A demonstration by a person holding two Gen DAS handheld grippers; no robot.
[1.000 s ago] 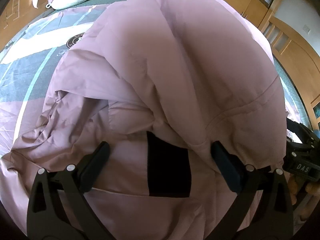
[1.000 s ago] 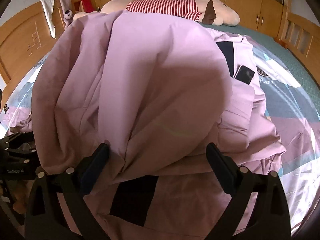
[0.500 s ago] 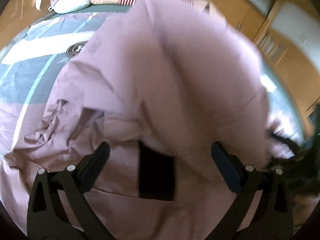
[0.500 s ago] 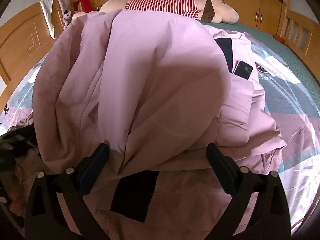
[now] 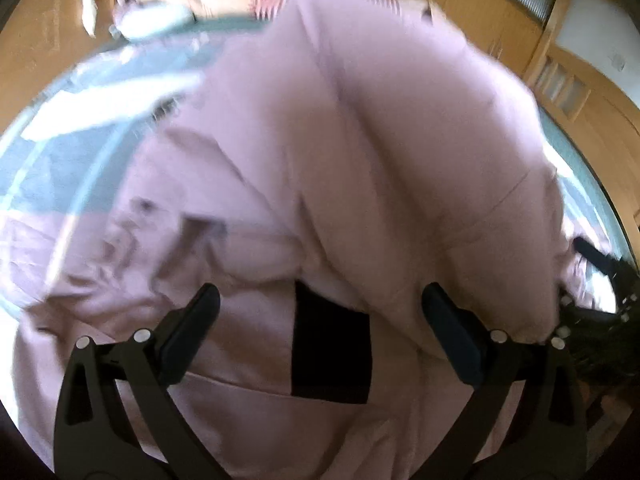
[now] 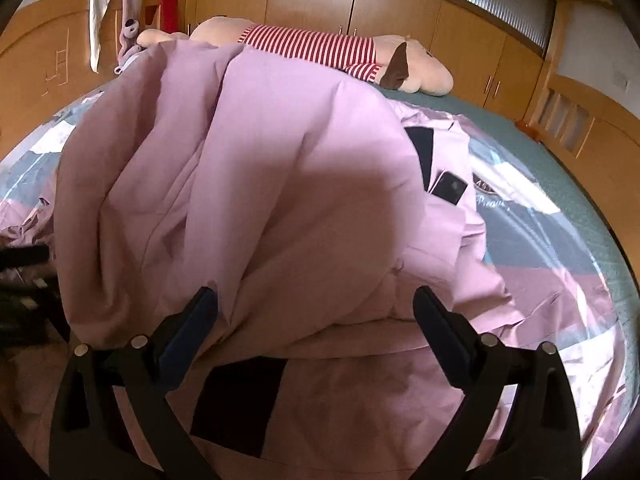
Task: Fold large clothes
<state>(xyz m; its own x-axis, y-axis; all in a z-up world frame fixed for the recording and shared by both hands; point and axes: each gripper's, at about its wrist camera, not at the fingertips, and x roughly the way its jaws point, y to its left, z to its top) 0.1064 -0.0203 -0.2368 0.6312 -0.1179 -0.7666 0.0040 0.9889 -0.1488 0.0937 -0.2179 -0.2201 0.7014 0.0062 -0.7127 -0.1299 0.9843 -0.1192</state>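
A large pink garment (image 5: 360, 152) with black patches (image 5: 332, 352) lies bunched on the bed and fills both views (image 6: 260, 184). My left gripper (image 5: 320, 320) is open, its fingers wide apart just above the cloth near a black patch. My right gripper (image 6: 316, 316) is open too, over the folded-over edge of the garment, with another black patch (image 6: 240, 408) below it. The right gripper shows at the right edge of the left wrist view (image 5: 600, 304). Neither gripper holds cloth.
The bed has a grey, white and pink patterned sheet (image 6: 552, 232). A striped plush toy (image 6: 320, 46) lies along the far side. A dark phone (image 6: 450, 188) rests on the garment. Wooden cupboards (image 6: 460, 36) and bed rails (image 6: 568, 120) surround the bed.
Both grippers have drawn back and risen a little from the garment, and the views tilt up to show more of the room. The left view is blurred by motion. Both stay open.
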